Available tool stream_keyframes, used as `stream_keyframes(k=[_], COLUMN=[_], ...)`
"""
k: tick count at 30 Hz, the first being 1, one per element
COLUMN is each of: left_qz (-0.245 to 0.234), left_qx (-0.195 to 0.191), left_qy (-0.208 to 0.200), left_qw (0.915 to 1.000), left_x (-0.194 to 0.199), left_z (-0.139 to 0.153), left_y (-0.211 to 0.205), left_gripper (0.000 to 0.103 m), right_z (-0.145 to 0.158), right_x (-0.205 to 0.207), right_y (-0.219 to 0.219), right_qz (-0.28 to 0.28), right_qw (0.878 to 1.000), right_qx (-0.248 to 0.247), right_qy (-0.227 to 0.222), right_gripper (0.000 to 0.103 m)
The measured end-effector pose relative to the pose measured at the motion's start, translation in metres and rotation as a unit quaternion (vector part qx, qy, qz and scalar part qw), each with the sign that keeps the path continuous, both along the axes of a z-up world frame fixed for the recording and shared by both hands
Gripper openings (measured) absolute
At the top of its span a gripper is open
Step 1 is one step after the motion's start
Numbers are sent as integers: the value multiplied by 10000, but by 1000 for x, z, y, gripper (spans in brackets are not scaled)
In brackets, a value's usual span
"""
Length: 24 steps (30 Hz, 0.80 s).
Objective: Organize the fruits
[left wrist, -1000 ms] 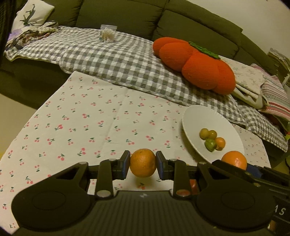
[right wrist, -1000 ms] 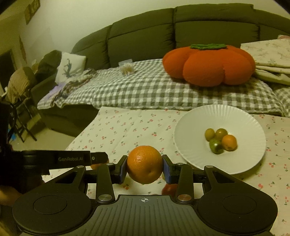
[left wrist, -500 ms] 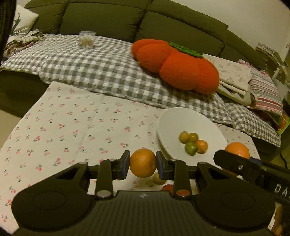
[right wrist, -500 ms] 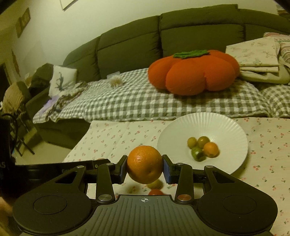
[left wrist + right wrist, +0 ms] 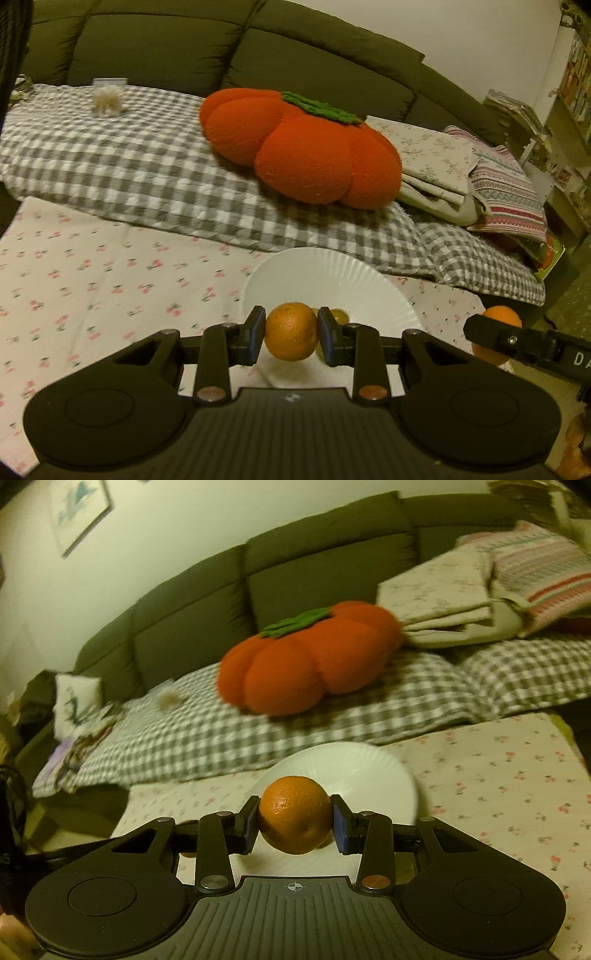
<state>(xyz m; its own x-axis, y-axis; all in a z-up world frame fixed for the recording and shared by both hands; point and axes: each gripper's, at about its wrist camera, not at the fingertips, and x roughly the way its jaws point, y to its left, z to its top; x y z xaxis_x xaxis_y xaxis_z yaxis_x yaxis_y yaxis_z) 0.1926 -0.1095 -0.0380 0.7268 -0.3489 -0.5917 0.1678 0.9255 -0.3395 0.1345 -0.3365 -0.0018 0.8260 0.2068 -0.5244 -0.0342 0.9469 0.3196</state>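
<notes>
With each gripper clamped on its orange just near of the plate — lower both gently inside the rim — clear of the small fruit.

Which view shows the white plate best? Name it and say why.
The left wrist view: the white plate is sharp, with its ribbed rim clear above the held orange. In the right wrist view the plate is blurred, its middle hidden behind that hand's orange.

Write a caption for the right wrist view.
Right gripper clamps an orange between its fingers, in front of a white plate.
</notes>
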Motion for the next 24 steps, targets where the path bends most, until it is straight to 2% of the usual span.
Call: stream_keyframes(k=[7, 12, 18, 24], left_qz=[-287, -402, -458, -464], left_qx=[101, 346, 653, 704], left_qy=[187, 201, 160, 99], left_qw=[9994, 9984, 9967, 9964], left_x=[23, 29, 30, 29], left_z=[-24, -38, -48, -48], left_y=[-26, -35, -37, -37], left_gripper=[29, 29, 30, 31], right_z=[-14, -35, -56, -71], right_x=[26, 54, 77, 89], right_y=[-16, -15, -9, -4], right_qz=[-241, -240, -173, -129], right_qw=[9994, 9987, 9975, 9963], right_qx=[10, -60, -322, -487], right_qy=[233, 442, 607, 696], right_gripper=[38, 38, 38, 38])
